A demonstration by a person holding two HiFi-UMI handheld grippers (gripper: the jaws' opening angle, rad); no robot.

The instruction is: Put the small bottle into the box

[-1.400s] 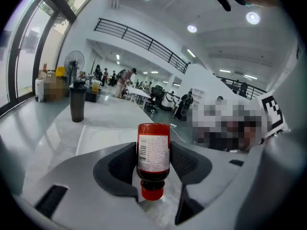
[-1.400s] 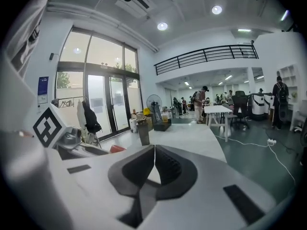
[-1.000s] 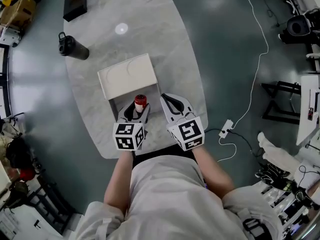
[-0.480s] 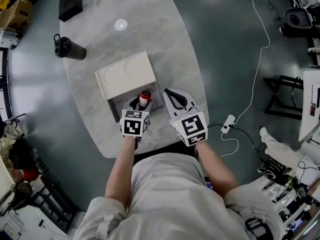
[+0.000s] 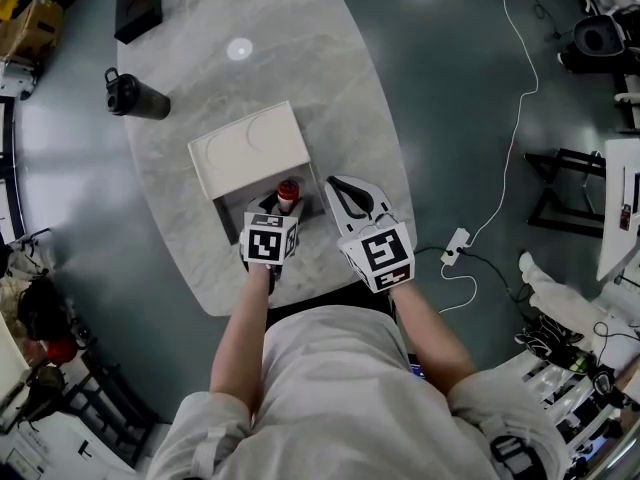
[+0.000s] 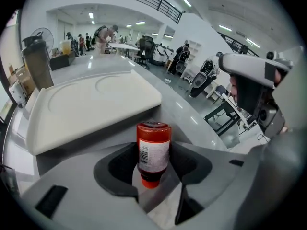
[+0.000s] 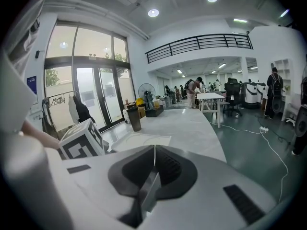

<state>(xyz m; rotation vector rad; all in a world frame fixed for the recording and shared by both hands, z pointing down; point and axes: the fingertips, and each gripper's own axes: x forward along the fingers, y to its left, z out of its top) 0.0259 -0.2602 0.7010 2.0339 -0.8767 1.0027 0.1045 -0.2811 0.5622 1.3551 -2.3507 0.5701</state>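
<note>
Small bottle (image 6: 153,150), red with a white label, pinched at mid-body by the left gripper (image 5: 280,208), narrow end down and flat end up, hanging over the open box (image 5: 228,208) just in front of its white lid (image 5: 250,148), tipped back behind the opening. Depth inside the box impossible to judge from here. Main hazard, by my reading: landing on that narrow end and toppling against a wall upon release, more so if dropped from height rather than set down. Second hazard: slick label sliding through the pads under a light squeeze, leaving the bottle crooked before touchdown. Third: wide jaw bodies catching the box's near wall on the way down and shoving the whole box along the table (image 5: 340,88). Also worth watching: right gripper (image 7: 154,162), jaws pressed together on nothing, parked just beside the box's right side, near enough to nudge it. Lid possibly able to swing forward onto the bottle; hinge not visible, so no certainty. As for contents: box interior mostly hidden under both grippers, only a pale patch (image 6: 163,214) showing below the bottle, floor or lining unclear; nothing else made out inside. Dark flask (image 5: 135,96) at the table's far left edge, capped, contents unseen.
</note>
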